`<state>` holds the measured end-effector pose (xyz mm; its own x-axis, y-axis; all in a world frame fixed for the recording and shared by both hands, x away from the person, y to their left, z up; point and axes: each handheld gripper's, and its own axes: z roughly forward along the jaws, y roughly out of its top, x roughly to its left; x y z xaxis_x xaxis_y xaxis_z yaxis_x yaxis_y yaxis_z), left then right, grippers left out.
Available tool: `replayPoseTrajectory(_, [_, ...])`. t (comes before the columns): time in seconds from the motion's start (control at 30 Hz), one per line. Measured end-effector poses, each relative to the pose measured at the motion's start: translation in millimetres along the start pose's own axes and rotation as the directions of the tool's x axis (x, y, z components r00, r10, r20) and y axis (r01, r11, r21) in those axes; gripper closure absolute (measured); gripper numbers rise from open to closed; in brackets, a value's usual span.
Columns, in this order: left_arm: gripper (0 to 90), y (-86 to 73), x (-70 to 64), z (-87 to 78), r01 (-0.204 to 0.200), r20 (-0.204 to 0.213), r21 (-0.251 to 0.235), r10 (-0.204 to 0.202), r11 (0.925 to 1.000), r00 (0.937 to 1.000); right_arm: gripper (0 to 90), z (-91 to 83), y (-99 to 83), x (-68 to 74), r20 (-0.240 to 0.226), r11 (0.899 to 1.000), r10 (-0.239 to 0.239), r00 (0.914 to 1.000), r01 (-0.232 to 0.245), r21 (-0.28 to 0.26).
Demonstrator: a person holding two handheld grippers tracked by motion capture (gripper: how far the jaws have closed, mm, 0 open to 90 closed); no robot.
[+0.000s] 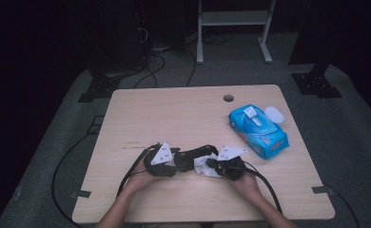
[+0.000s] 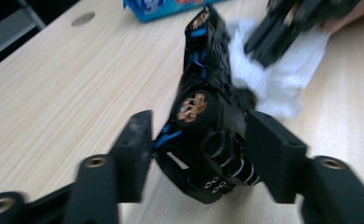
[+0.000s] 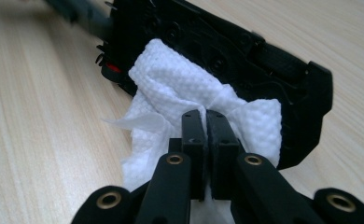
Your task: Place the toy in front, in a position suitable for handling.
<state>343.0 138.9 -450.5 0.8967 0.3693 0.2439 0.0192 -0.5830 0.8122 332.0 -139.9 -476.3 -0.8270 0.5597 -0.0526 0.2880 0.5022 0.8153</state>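
- Black toy car (image 2: 208, 116) with blue trim, low centre on pale wooden surface (image 1: 174, 114), gripped by left tongs (image 2: 199, 154).
- Right tongs (image 3: 206, 126), pinched shut on white textured wipe (image 3: 180, 93), press at car's three o'clock.
- Rub gently, keeping car clamped steady.

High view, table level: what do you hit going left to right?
Left claw → black toy car with blue trim → white wet wipe → right claw → blue wet-wipe pack with open lid.

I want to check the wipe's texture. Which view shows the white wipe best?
The right gripper view: the white wipe sits close and sharp, its weave plain. The left gripper view shows it blurred behind the toy car; the high view, a small patch.
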Motion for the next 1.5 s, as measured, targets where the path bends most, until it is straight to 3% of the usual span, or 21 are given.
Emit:
replayPoseTrajectory(0.07, [43.2, -0.6, -0.6, 0.9, -0.002, -0.009, 0.015, 0.002, 0.9999, 1.0, 86.7, 3.7, -4.1, 0.8, -0.004, 0.999, 0.002, 1.0, -0.001, 0.032])
replayPoseTrajectory(0.27, [41.6, -2.5, 0.0, 3.5, 0.019, -0.002, 0.006, -0.019, 0.9998, 0.9998, 86.7, 4.2, -4.0, 0.6, -0.007, 0.999, 0.008, 0.9999, -0.008, 0.034])
replayPoseTrajectory(0.4, [42.7, 0.5, -3.9, 4.4, -0.034, -0.021, 0.013, 0.035, 0.9993, 0.9992, 86.6, 5.1, -3.6, 0.6, -0.01, 0.999, 0.008, 0.9999, -0.008, 0.044])
replayPoseTrajectory(0.57, [42.7, 1.3, -6.9, 4.6, -0.059, -0.031, 0.015, 0.059, 0.9982, 0.9978, 86.6, 5.2, -3.7, 0.3, -0.016, 0.999, 0.013, 0.9998, -0.012, 0.046])
replayPoseTrajectory(0.73, [45.0, 2.6, -11.8, 2.2, -0.109, -0.035, 0.009, 0.109, 0.994, 0.9934, 86.6, 4.9, -4.1, -0.1, -0.029, 0.999, 0.012, 0.9995, -0.011, 0.047])
replayPoseTrajectory(1.03, [48.9, 3.1, -13.9, -2.5, -0.106, 0.011, -0.028, 0.106, 0.994, 0.9943, 86.5, 3.1, -5.2, 0.9, -0.041, 0.999, 0.008, 0.9991, -0.006, 0.047])
replayPoseTrajectory(1.27, [42.2, 2.3, -10.3, 2.5, -0.025, 0.047, -0.036, 0.026, 0.999, 0.9986, 86.6, -0.6, -7.0, 2.7, -0.053, 1.0, 0.008, 0.9986, -0.006, 0.028])
replayPoseTrajectory(1.5, [46.0, -2.7, -7.2, 10.2, 0.04, 0.109, -0.02, -0.038, 0.999, 0.9933, 86.7, -14.3, -1.7, 7.5, -0.065, 0.999, -0.011, 0.9978, 0.008, -0.042])
